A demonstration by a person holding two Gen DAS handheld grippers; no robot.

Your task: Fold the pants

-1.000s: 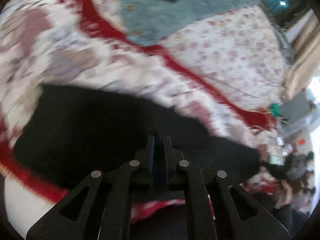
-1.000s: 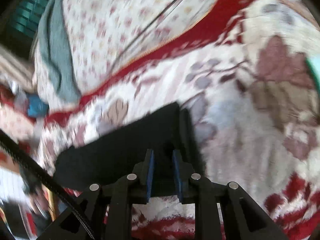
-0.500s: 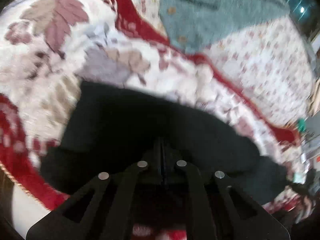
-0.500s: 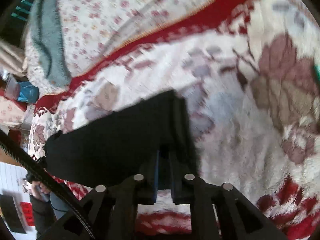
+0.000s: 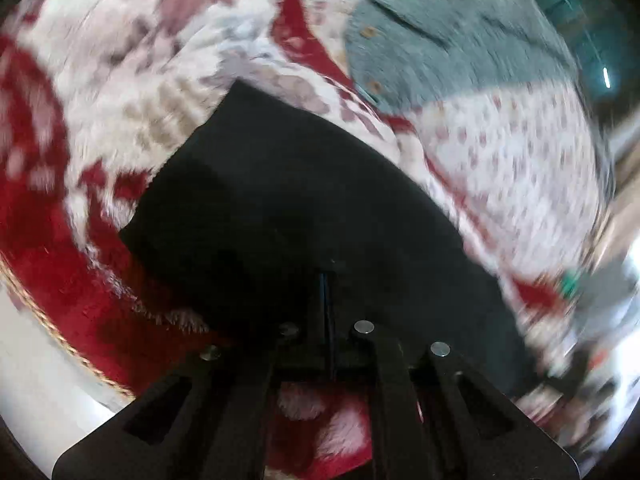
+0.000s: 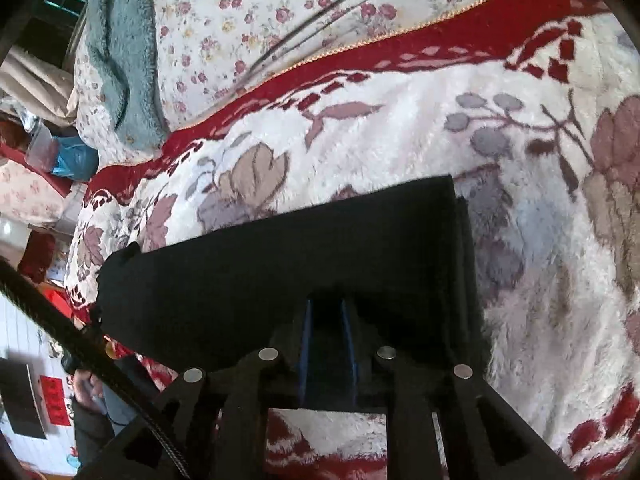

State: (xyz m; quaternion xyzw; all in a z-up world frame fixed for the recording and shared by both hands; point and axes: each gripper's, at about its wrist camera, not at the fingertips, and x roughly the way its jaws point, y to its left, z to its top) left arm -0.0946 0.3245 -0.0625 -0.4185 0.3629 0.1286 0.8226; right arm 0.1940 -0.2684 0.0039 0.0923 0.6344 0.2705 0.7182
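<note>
The black pants (image 5: 300, 200) lie folded on a fluffy red and white flowered blanket (image 5: 120, 100). In the left wrist view my left gripper (image 5: 328, 280) is shut on their near edge, and the cloth drapes over the fingertips. In the right wrist view the pants (image 6: 300, 248) form a long band, with stacked layers showing at the right end. My right gripper (image 6: 326, 308) holds the near edge close to that end. Its jaws are opening, and black cloth fills the gap between the blue pads.
A teal fleece garment (image 6: 120, 60) lies on a small-flowered sheet (image 6: 240, 20) beyond the blanket (image 6: 400, 120). A black cable (image 6: 60, 320) crosses the lower left. A person's hand (image 6: 88, 392) and clutter show past the bed's left edge. White floor (image 5: 40, 380) lies below the blanket's fringe.
Both grippers have moved down and across the blanket with the pants, closer to its surface. The left jaws have closed fully. The right jaws narrowed, then widened a little.
</note>
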